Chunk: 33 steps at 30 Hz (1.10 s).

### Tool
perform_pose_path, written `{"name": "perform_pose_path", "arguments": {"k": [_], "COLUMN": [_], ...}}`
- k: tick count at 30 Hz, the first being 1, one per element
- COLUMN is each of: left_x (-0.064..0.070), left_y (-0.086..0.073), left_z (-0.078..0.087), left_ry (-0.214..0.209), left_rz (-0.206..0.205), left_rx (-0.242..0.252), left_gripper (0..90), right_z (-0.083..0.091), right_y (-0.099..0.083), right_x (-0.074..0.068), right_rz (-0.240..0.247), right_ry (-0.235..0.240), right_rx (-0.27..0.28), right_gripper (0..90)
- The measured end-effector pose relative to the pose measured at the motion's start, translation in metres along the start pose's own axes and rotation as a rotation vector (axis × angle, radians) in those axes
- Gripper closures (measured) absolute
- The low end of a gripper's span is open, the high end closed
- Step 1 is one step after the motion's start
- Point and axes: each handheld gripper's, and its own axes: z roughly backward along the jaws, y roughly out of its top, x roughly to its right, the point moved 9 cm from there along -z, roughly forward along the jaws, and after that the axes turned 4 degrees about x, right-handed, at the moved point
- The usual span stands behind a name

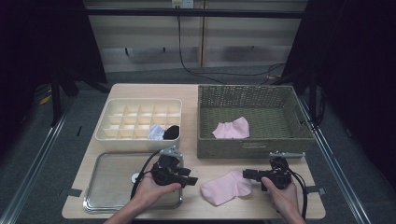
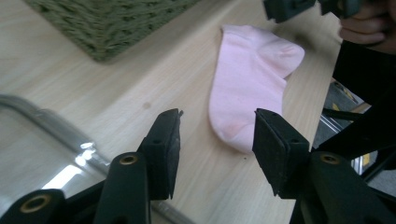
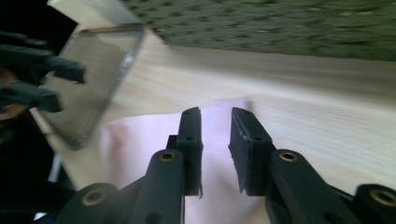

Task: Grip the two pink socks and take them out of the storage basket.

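High view has a pink sock (image 1: 226, 187) lying flat on the wooden surface (image 1: 205, 163), near its front edge, between the two hand-held tools. Left gripper (image 1: 189, 177) sits just left of the sock over the corner of a metal tray (image 1: 107, 186), jaws spread wide and empty; in the left gripper view the sock (image 2: 247, 84) lies ahead between the jaw tips. Right gripper (image 1: 247, 175) points left at the sock's heel end, jaws parted narrowly; whether they touch the fabric I cannot tell. Behind stand a green woven basket (image 1: 219, 144) holding another pink sock (image 1: 232, 129), and a white divided organiser (image 1: 116, 137) with rolled socks (image 1: 164, 132) in two front cells
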Motion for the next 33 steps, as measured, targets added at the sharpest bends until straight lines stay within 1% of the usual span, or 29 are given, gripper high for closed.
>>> {"name": "perform_pose_path", "arguments": {"k": [1,2,5,6,8,9,10,11,13,16,17,18,20,21,23,27,28,30,33], "left_x": [0.002,0.003,0.006,0.007,0.009,0.009,0.009,0.011,0.012,0.011,0.011,0.009,0.007,0.006,0.004,0.003,0.003,0.002,0.001], "left_y": [0.0,0.0,-0.001,-0.001,-0.005,-0.006,-0.008,-0.009,-0.01,-0.009,-0.009,-0.009,-0.009,-0.01,-0.011,-0.011,-0.011,-0.01,-0.01], "left_z": [-0.003,-0.005,-0.012,-0.014,-0.019,-0.022,-0.023,-0.024,-0.025,-0.024,-0.023,-0.023,-0.024,-0.024,-0.023,-0.022,-0.021,-0.02,-0.019], "left_ry": [-0.003,-0.007,-0.023,-0.029,-0.028,-0.023,-0.013,-0.033,-0.035,-0.037,-0.036,-0.025,-0.021,-0.012,-0.008,-0.003,0.001,0.003,0.009], "left_rz": [0.001,-0.003,0.018,0.017,0.016,0.021,0.017,0.008,0.005,0.009,0.008,0.013,0.018,0.02,0.021,0.027,0.029,0.024,0.037], "left_rx": [-0.006,-0.01,0.0,-0.003,-0.025,-0.033,-0.041,-0.049,-0.055,-0.05,-0.052,-0.052,-0.049,-0.053,-0.053,-0.05,-0.052,-0.052,-0.049], "left_gripper": [50.9,50.1,46.8,46.5,44.9,42.5,41.8,41.8,41.3,41.2,41.1,40.9,40.3,40.1,39.1,38.0,37.7,37.5,38.6], "right_z": [-0.001,-0.003,-0.006,-0.006,-0.008,-0.009,-0.01,-0.011,-0.013,-0.016,-0.016,-0.016,-0.016,-0.015,-0.012,-0.004,-0.001,0.005,0.013], "right_y": [-0.001,-0.002,-0.002,-0.002,-0.003,-0.004,-0.005,-0.006,-0.009,-0.014,-0.015,-0.016,-0.015,-0.015,-0.014,-0.012,-0.012,-0.015,-0.021], "right_x": [0.004,0.007,0.014,0.014,0.016,0.017,0.017,0.017,0.015,0.012,0.011,0.011,0.01,0.01,0.01,0.008,0.007,0.006,0.003], "right_rz": [-0.009,-0.004,0.009,0.008,0.007,0.012,0.014,0.009,0.01,0.01,0.014,0.008,-0.001,-0.002,-0.005,-0.01,-0.012,-0.011,-0.014], "right_ry": [-0.006,-0.02,-0.041,-0.033,-0.05,-0.052,-0.045,-0.042,-0.027,-0.013,-0.011,-0.006,-0.003,-0.005,-0.001,-0.009,-0.006,-0.015,-0.02], "right_rx": [0.0,-0.007,-0.016,-0.014,-0.019,-0.027,-0.035,-0.036,-0.05,-0.075,-0.083,-0.087,-0.085,-0.083,-0.074,-0.048,-0.043,-0.034,-0.034], "right_gripper": [72.4,70.9,67.5,67.3,65.5,65.6,65.8,66.2,67.4,71.5,75.3,78.3,85.6,87.7,89.0,89.6,89.6,89.6,89.5]}}
